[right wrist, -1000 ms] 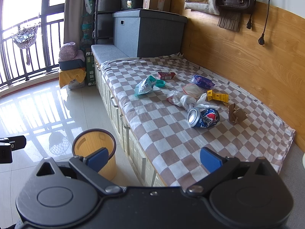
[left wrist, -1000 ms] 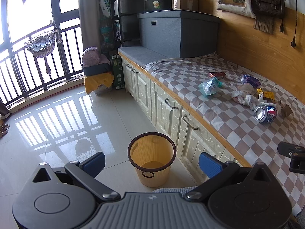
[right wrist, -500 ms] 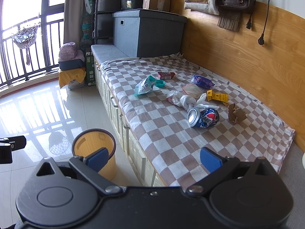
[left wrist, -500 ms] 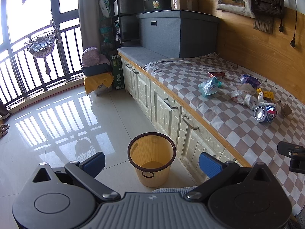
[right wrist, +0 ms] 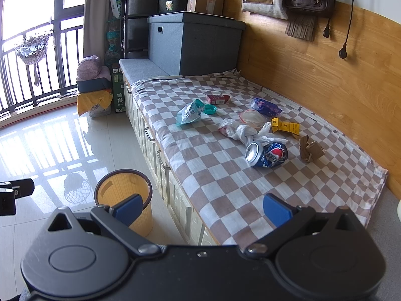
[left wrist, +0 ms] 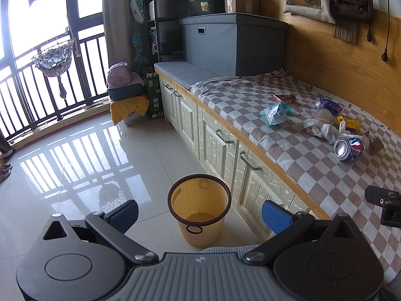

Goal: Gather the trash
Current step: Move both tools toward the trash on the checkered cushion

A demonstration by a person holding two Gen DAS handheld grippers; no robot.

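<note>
Trash lies scattered on the checked bench cover [right wrist: 213, 170]: a crushed blue soda can [right wrist: 267, 154], a knotted white plastic bag [right wrist: 240, 131], a teal wrapper [right wrist: 189, 113], a red box [right wrist: 217, 98], a purple packet [right wrist: 266, 106], a yellow carton [right wrist: 285, 126] and crumpled brown paper [right wrist: 310, 149]. A yellow waste bin [left wrist: 199, 209] stands empty on the floor beside the bench. My left gripper [left wrist: 199, 215] hangs open just in front of the bin. My right gripper [right wrist: 201, 209] is open too, short of the bench's near end, well back from the can.
White drawers [left wrist: 220, 145] with metal handles run under the bench. A grey storage box [right wrist: 193, 45] sits at the far end, with shelves behind. A wooden wall panel [right wrist: 325, 75] backs the bench. Glossy tiled floor [left wrist: 75, 155] stretches left toward the balcony railing [left wrist: 37, 92].
</note>
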